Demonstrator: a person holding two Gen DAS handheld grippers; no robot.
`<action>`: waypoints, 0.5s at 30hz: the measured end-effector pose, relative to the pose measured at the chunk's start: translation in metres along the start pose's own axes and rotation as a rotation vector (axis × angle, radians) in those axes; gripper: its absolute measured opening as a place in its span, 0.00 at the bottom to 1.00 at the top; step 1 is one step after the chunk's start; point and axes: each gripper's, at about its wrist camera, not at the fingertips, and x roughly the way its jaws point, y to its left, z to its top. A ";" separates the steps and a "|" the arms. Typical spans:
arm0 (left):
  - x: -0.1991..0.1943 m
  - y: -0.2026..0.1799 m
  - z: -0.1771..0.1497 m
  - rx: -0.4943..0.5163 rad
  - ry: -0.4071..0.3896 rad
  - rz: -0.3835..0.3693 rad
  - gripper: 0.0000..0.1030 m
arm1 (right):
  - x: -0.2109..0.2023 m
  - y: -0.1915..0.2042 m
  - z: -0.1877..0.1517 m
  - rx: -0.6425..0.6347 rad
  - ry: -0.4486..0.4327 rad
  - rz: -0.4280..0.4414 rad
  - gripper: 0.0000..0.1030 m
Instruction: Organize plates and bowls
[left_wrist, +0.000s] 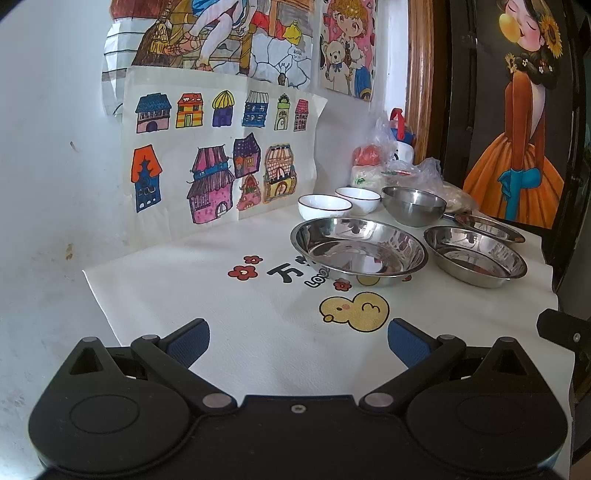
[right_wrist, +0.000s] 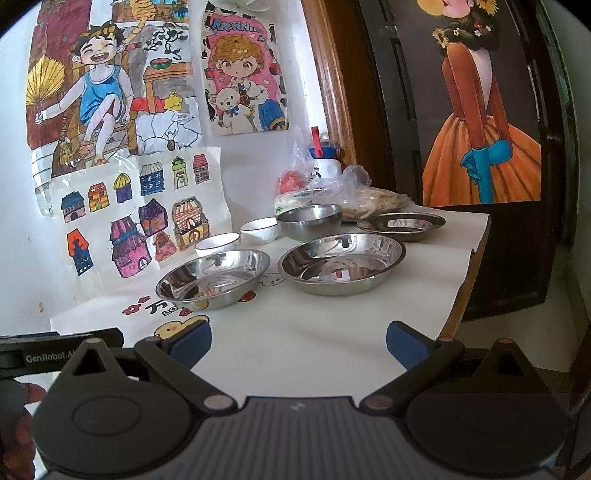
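Note:
Three steel plates lie on the white tablecloth: a near left plate (left_wrist: 358, 251) (right_wrist: 214, 277), a middle plate (left_wrist: 474, 254) (right_wrist: 341, 262) and a far right plate (left_wrist: 487, 227) (right_wrist: 400, 223). Behind them stand a steel bowl (left_wrist: 413, 205) (right_wrist: 309, 218) and two white bowls with dark rims (left_wrist: 324, 207) (left_wrist: 357, 199) (right_wrist: 217, 244) (right_wrist: 259, 229). My left gripper (left_wrist: 298, 341) hovers open over the cloth in front of the plates, holding nothing. My right gripper (right_wrist: 298, 341) is open too, short of the plates, with nothing between its fingers.
Children's drawings (left_wrist: 218, 155) hang on the white wall behind the table. Plastic bags of food (right_wrist: 332, 188) and a bottle (right_wrist: 325, 155) crowd the back corner. A dark door with a painted figure (right_wrist: 480, 110) stands right. The table's edge (right_wrist: 469, 280) falls off at the right.

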 end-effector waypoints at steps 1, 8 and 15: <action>0.001 0.000 0.000 0.000 -0.001 0.001 0.99 | 0.001 0.000 0.000 -0.002 0.001 0.002 1.00; 0.004 0.000 0.003 0.012 0.003 0.005 0.99 | 0.004 -0.002 0.004 -0.046 -0.027 0.017 1.00; 0.020 0.001 0.047 0.072 -0.028 -0.089 0.99 | 0.024 -0.031 0.047 -0.128 -0.060 0.052 1.00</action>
